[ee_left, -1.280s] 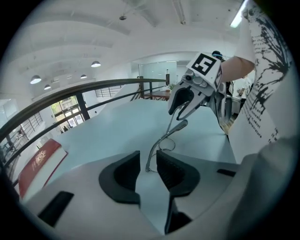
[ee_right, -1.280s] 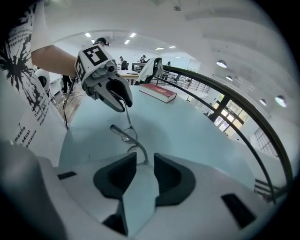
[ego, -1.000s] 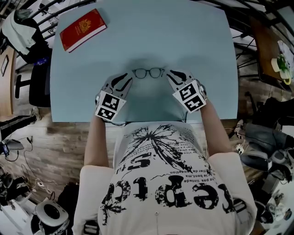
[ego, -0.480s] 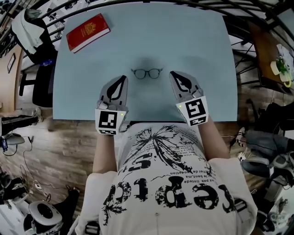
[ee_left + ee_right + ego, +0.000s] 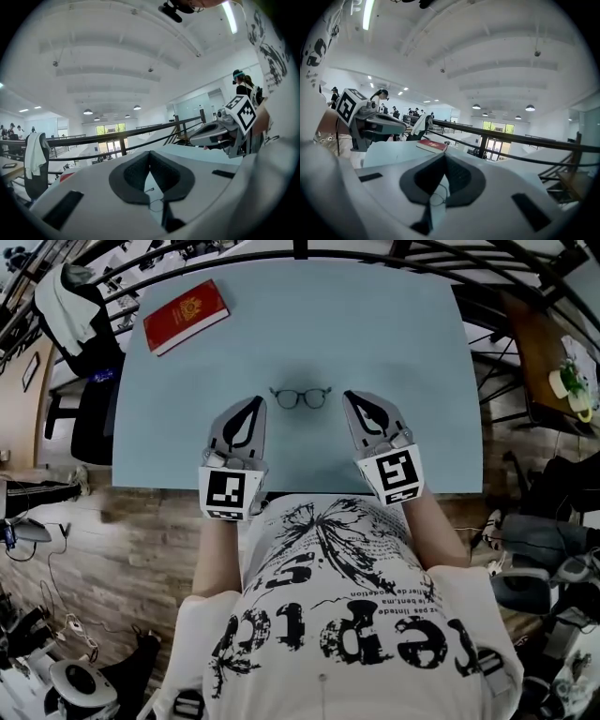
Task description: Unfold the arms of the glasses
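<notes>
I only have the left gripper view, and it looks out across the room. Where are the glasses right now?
Observer: The glasses sit on the table, between the tips of the left gripper and the right gripper, touching neither.
Operator: Is the right gripper holding anything?
Observer: No. Its jaws are shut with nothing gripped.
Operator: Anything else on the table?
Observer: A red book at the far left corner, well away from the glasses.
</notes>
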